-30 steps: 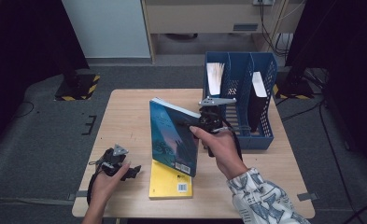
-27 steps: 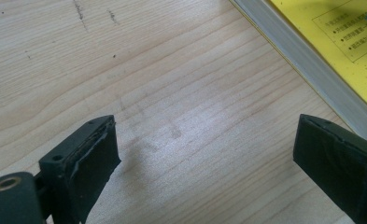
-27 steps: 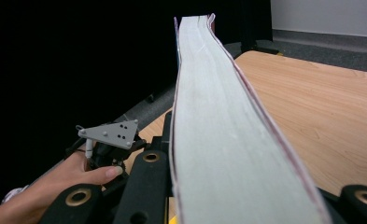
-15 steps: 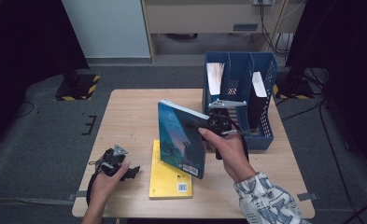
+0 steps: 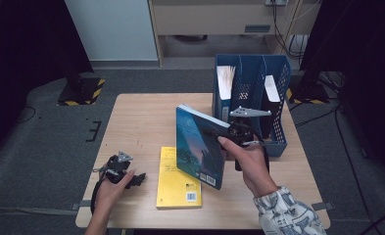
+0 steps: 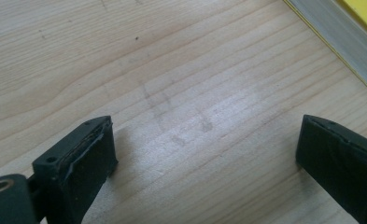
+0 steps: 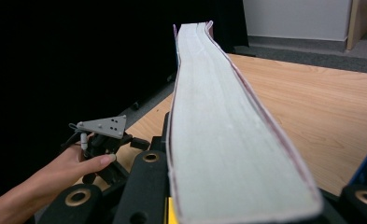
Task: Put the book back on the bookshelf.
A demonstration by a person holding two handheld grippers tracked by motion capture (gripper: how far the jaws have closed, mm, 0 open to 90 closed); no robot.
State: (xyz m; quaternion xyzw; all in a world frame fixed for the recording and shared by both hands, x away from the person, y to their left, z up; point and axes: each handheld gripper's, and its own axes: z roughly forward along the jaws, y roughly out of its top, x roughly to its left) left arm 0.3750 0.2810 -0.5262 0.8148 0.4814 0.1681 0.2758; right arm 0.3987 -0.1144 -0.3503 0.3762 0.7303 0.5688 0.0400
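So you're mid-carry: your right gripper [image 5: 218, 131] is clamped on the teal book [image 5: 198, 147], jaws pinching it across its thickness near the page edge. The book is up off the table [image 5: 141, 117], standing roughly upright with the cover facing you in the high view, and it sits just in front of the blue file rack [image 5: 251, 98]. In the right gripper view the page block [image 7: 228, 135] runs straight out from between the jaws, so the grip looks square and the book isn't sagging.

Progress, as I judge it: pick-up is done, placement isn't. The rack already holds one book in its left slot [image 5: 225, 85] and another in the right slot [image 5: 272, 89]; the middle slot looks free, so that's probably the target. Left to do: lift the teal book over the rack's front wall, line it up with the slot, lower, let go. After that the yellow book [image 5: 176, 178] is waiting flat on the table near your edge.

Relative position: the teal book hangs to the left of your right hand [image 5: 246, 161], its lower corner just above the yellow book's far right corner.

Your left gripper [image 5: 124, 172] rests low over the table beside the yellow book, jaws wide apart with nothing but bare wood between them in the left gripper view.
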